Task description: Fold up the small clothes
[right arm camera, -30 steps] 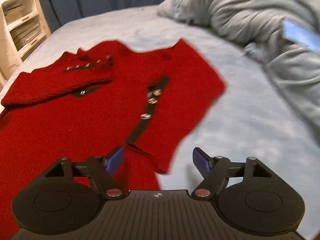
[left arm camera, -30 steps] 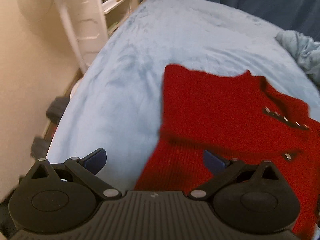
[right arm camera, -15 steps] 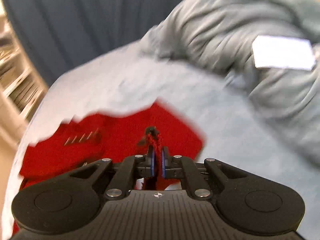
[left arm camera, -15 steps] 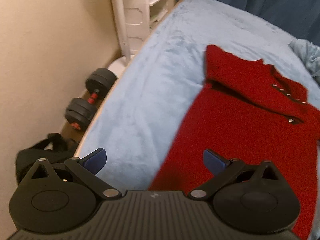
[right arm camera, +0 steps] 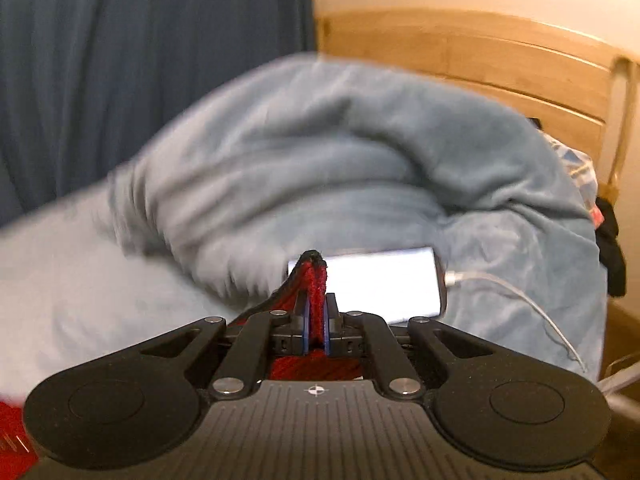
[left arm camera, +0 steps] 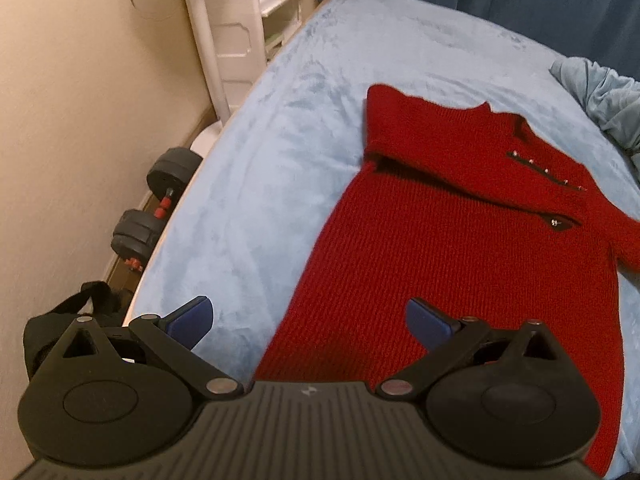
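Now the red knit sweater [left arm camera: 460, 248] is lying flat on the bed's light blue blanket [left arm camera: 280, 152]; the right hand-held gripper [right arm camera: 316, 324] is pinching its black-trimmed edge, while the left hand-held gripper [left arm camera: 308, 318] is hovering open over its hem.

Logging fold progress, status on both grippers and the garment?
Left gripper open, hovering over red knit sweater. Right gripper shut on a sweater edge. Lit phone with white cable ahead on crumpled blue blanket.

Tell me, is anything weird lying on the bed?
Yes. A phone with its screen lit and a white cable plugged in lies on the bunched blue blanket, just beyond the right gripper, which pinches the red sweater.
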`<state>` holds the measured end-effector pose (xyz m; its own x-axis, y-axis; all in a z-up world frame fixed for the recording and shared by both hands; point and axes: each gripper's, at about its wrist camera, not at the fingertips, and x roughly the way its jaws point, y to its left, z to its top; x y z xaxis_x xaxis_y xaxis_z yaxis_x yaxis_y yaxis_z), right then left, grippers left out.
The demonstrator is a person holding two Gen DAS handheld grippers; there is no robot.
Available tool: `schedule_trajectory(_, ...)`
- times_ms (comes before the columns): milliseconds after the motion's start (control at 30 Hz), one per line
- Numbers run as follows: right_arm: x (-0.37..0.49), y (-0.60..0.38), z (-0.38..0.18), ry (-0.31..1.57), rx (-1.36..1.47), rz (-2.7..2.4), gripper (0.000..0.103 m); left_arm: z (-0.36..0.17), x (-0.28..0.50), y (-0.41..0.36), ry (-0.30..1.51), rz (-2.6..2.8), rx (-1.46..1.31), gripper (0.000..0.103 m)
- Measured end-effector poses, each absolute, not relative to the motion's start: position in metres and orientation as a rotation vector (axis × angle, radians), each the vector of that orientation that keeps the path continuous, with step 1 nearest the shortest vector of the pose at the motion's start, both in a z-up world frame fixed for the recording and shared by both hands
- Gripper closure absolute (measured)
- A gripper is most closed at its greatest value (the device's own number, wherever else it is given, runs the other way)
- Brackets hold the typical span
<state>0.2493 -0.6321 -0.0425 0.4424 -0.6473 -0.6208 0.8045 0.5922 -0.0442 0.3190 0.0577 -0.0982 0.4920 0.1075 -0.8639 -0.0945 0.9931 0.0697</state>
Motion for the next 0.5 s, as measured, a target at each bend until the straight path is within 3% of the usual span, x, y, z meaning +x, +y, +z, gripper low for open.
schedule_trajectory(200, 0.271, -0.615, -0.088, 0.791, 0.262, -0.910, 0.097, -0.103, 0.320, 0.061, 1.057, 0.105, -0.018, 0.000)
schedule_trajectory(333, 0.316, -0.558, -0.052, 0.749, 0.128, -0.769, 0.097, -0.105, 0.321, 0.070, 1.039, 0.107, -0.033, 0.000)
schedule_trajectory(500, 0.422, -0.409, -0.012, 0.695, -0.004, -0.410, 0.097, -0.107, 0.319, 0.089, 1.023, 0.114, -0.068, 0.000)
